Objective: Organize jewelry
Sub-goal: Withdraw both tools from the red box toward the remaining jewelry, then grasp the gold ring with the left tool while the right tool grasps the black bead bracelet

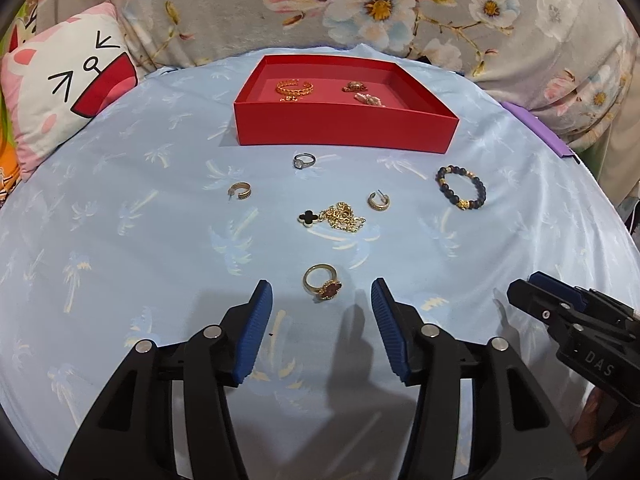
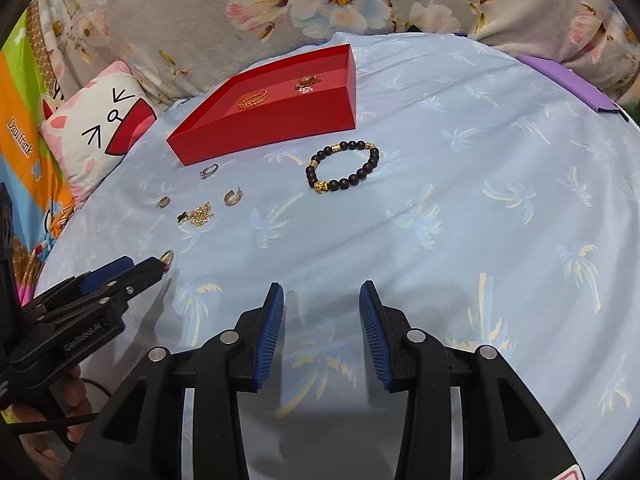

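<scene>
A red box (image 1: pixel 344 130) stands at the back of the blue cloth; it holds a gold chain ring (image 1: pixel 294 87) and small pieces (image 1: pixel 356 87). On the cloth lie a silver ring (image 1: pixel 304 160), two gold hoop earrings (image 1: pixel 240 191) (image 1: pixel 378 201), a gold necklace with a black clover (image 1: pixel 332 218), a dark bead bracelet (image 1: pixel 462 187) and a gold ring with a red stone (image 1: pixel 322 283). My left gripper (image 1: pixel 322 300) is open, with that ring just ahead between its fingertips. My right gripper (image 2: pixel 322 300) is open and empty, the bracelet (image 2: pixel 344 166) well ahead of it.
A cartoon-face cushion (image 1: pixel 68 84) lies at the left edge. A floral fabric (image 1: pixel 360 4) rises behind the box. A purple strip (image 1: pixel 536 128) lies at the far right edge of the cloth. The right gripper (image 1: pixel 568 316) shows at the lower right of the left wrist view.
</scene>
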Available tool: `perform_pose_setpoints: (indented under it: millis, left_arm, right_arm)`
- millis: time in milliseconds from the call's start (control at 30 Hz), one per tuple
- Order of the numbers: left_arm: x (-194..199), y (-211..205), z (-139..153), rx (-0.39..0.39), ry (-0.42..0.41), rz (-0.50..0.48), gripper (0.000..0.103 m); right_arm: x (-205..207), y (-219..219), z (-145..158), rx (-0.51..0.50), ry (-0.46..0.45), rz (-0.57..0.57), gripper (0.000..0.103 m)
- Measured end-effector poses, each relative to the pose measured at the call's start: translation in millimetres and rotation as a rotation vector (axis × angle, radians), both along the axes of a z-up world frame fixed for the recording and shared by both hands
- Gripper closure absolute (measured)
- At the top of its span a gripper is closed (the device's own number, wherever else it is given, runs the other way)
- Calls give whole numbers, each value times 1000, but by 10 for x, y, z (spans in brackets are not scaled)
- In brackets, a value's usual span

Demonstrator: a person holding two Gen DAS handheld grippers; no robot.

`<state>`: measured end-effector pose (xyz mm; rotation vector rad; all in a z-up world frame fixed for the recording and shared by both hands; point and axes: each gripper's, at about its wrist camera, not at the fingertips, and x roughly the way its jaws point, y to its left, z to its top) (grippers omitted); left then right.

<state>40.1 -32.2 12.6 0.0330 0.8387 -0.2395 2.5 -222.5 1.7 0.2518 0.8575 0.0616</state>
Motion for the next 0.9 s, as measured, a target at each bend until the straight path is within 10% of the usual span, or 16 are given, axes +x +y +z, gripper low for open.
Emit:
perform_pose_setpoints:
  millis: [900]
  left_arm:
    - [86,87,-91,-9,40,5,90]
  right_arm:
    - [77,20,37,7,-13,16,63]
